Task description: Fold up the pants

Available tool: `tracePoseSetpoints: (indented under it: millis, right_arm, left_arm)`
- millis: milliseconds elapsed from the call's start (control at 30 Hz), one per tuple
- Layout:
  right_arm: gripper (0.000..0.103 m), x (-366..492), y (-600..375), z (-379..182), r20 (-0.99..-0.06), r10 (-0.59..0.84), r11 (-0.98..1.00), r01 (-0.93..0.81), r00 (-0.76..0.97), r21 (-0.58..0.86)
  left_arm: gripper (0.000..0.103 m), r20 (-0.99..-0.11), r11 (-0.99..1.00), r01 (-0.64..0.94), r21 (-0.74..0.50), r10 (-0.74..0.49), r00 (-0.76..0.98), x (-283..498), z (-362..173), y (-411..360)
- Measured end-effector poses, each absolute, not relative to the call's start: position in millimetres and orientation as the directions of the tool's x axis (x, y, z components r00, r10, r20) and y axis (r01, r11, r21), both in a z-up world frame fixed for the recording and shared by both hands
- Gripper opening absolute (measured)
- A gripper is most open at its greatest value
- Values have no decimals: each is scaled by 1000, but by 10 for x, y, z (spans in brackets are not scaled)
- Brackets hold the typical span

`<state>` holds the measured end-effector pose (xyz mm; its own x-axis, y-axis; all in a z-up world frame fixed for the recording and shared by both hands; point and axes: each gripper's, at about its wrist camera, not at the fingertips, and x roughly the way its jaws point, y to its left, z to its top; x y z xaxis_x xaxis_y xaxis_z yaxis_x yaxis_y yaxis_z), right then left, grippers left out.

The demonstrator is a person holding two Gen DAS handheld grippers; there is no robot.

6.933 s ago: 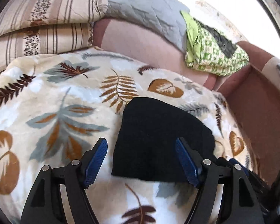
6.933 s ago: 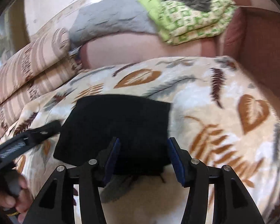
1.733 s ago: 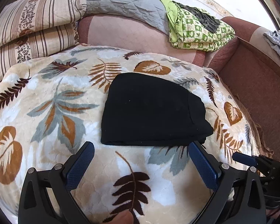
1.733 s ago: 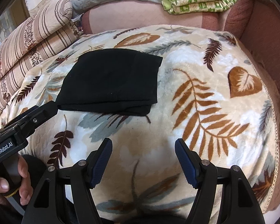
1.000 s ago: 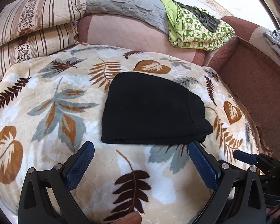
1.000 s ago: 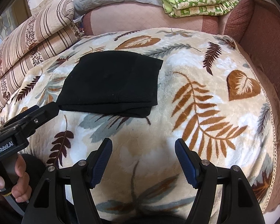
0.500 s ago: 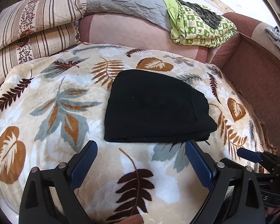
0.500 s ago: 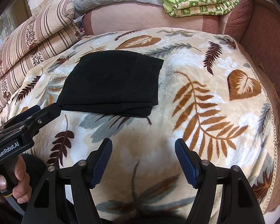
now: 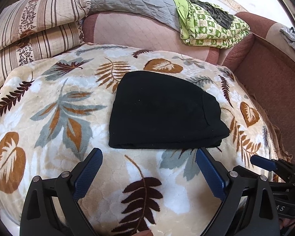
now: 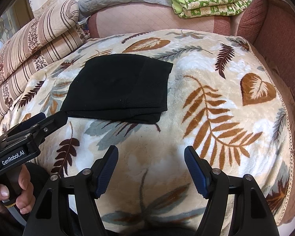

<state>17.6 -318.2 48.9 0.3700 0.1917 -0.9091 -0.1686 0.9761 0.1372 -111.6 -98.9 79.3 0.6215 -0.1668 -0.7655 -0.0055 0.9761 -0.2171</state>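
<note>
Black pants [image 9: 163, 110] sit folded mid-blanket [image 9: 49, 102], my left gripper [image 9: 148, 170] and right gripper [image 10: 150, 167] both spread empty short of them; any nudge could slide the stacked layers apart.

Folded black pants [image 10: 120, 90] lie on the leaf-print blanket [image 10: 216, 102] at eleven o'clock from the right gripper [image 10: 150, 169], whose jaws gape empty.

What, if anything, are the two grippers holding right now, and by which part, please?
Nothing is held. The left gripper and right gripper are both open, short of the folded black pants lying on the leaf-print blanket.
</note>
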Motion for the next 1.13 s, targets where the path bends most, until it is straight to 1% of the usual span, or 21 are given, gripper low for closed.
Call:
tracePoseSetpoints:
  millis: [167,867,1133]
  right_arm:
    - [71,174,-3174,492,-909,193,976,-169,370,138]
    - [71,173,-3191,496,-908,195,976,-169,371,141]
    - [71,175,-3181,499,-908,197,975,-169,371,142]
  left_arm:
    - [99,-772,977,-16,-212,-157,616,-1107,777,-995]
    - [99,-768,976,-11,-217,-164,619,-1121,791,-1004]
    - [99,-743,980,-25,-196,-132,656,-1199,824,-986]
